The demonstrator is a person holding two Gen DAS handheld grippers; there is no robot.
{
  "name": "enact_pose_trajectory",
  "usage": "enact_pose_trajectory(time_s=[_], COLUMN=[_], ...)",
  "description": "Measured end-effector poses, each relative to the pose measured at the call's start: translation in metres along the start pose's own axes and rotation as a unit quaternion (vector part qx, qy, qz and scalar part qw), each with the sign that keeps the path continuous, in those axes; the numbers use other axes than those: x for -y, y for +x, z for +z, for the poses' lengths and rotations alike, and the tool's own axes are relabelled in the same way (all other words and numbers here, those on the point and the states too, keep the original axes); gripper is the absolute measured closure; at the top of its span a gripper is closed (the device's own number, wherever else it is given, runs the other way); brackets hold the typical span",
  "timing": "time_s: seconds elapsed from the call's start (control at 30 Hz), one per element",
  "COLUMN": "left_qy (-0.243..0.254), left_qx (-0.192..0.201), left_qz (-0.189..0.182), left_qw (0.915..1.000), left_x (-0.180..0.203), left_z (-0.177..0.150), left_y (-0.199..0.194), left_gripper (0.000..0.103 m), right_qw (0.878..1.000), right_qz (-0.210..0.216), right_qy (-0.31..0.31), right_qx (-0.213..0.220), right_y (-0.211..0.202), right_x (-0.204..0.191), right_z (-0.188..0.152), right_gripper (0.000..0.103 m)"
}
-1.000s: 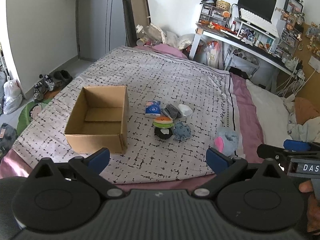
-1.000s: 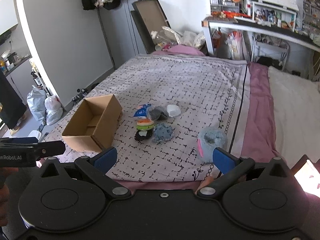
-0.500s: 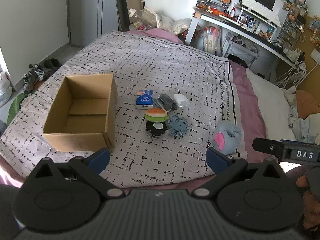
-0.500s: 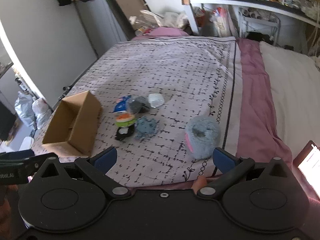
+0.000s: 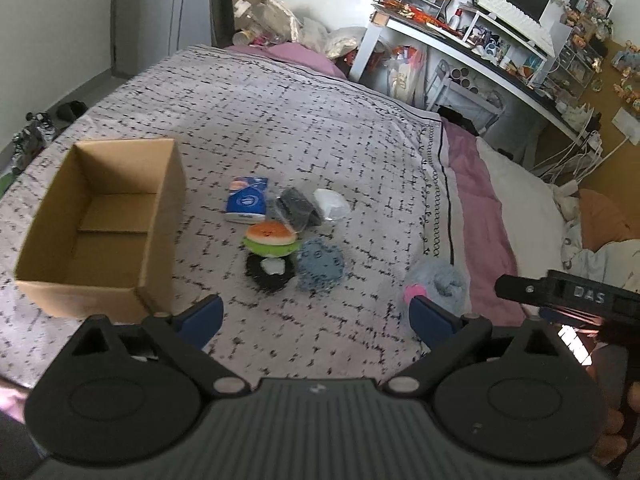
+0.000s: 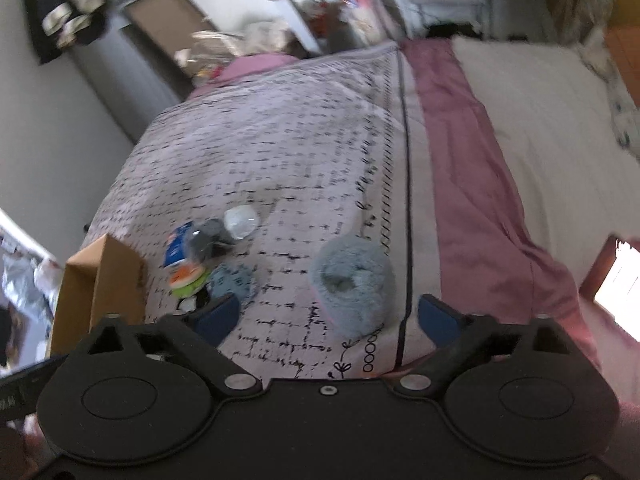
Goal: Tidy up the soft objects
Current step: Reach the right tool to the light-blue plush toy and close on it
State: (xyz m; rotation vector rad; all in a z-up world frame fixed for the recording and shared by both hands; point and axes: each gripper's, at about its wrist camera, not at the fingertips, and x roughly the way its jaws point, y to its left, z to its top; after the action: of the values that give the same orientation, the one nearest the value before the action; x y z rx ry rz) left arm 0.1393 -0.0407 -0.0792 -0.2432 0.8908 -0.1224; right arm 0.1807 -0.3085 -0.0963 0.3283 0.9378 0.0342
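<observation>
My right gripper (image 6: 328,316), jaws wide and holding nothing, sits nearest the grey plush (image 6: 352,280), straight ahead between them; my left gripper (image 5: 316,316), equally wide, faces the pile beside the box (image 5: 100,220).

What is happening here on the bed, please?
A person holds a hand-held gripper in each hand above a bed. The left hand-held gripper and the right hand-held gripper are both open and hold nothing. A cardboard box sits empty on the blanket. Beside it lies a small pile of soft toys, and a fluffy grey plush lies apart, just ahead of the right gripper. Nothing is packed yet.
</observation>
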Motion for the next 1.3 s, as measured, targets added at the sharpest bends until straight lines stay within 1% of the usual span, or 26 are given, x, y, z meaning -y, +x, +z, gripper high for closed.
enact_pose_trajectory(time_s=[0.1,0.3,0.37,0.4,0.47,0.6,0.7,0.83,0.93,1.0,1.13,1.3], left_qy=[0.000,0.000,0.001,0.000,-0.003,-0.011,-0.018,-0.024,-0.031,-0.034,-0.037,-0.053], left_qx=[-0.006,-0.015,-0.018,-0.020,-0.023,-0.037,-0.048,-0.063,-0.071,-0.078,-0.090,-0.102], left_qz=[-0.010,-0.031,-0.036,-0.038,-0.044,-0.053,-0.061,-0.069,-0.075,-0.079,-0.081,-0.087], left_qw=[0.9999,0.9994,0.9992,0.9991,0.9988,0.9978,0.9968,0.9953,0.9942,0.9933,0.9919,0.9895], left_x=[0.004,0.017,0.022,0.024,0.027,0.034,0.040,0.050,0.056,0.061,0.069,0.075], left_z=[0.004,0.011,0.013,0.014,0.015,0.017,0.018,0.019,0.018,0.017,0.016,0.016], left_y=[0.014,0.039,0.048,0.051,0.060,0.079,0.092,0.111,0.123,0.131,0.146,0.163], left_gripper=[0.004,0.011,0.013,0.014,0.017,0.026,0.031,0.039,0.043,0.045,0.051,0.056], right_qw=[0.999,0.997,0.995,0.994,0.991,0.985,0.982,0.977,0.971,0.968,0.964,0.958], right_qz=[0.005,0.006,0.005,0.005,0.010,0.019,0.018,0.021,0.025,0.026,0.036,0.044], right_qy=[0.035,0.082,0.100,0.111,0.130,0.171,0.187,0.209,0.231,0.243,0.255,0.271], right_qx=[-0.007,-0.001,-0.003,-0.007,-0.016,-0.028,-0.032,-0.039,-0.048,-0.053,-0.064,-0.077], right_y=[0.009,0.026,0.032,0.037,0.043,0.053,0.060,0.069,0.076,0.080,0.089,0.100], right_x=[0.011,0.023,0.028,0.032,0.039,0.054,0.058,0.064,0.072,0.077,0.082,0.087], right_z=[0.002,0.008,0.010,0.010,0.010,0.010,0.010,0.009,0.008,0.007,0.007,0.006], right_gripper=[0.021,0.022,0.028,0.029,0.035,0.036,0.038,0.045,0.050,0.051,0.056,0.062])
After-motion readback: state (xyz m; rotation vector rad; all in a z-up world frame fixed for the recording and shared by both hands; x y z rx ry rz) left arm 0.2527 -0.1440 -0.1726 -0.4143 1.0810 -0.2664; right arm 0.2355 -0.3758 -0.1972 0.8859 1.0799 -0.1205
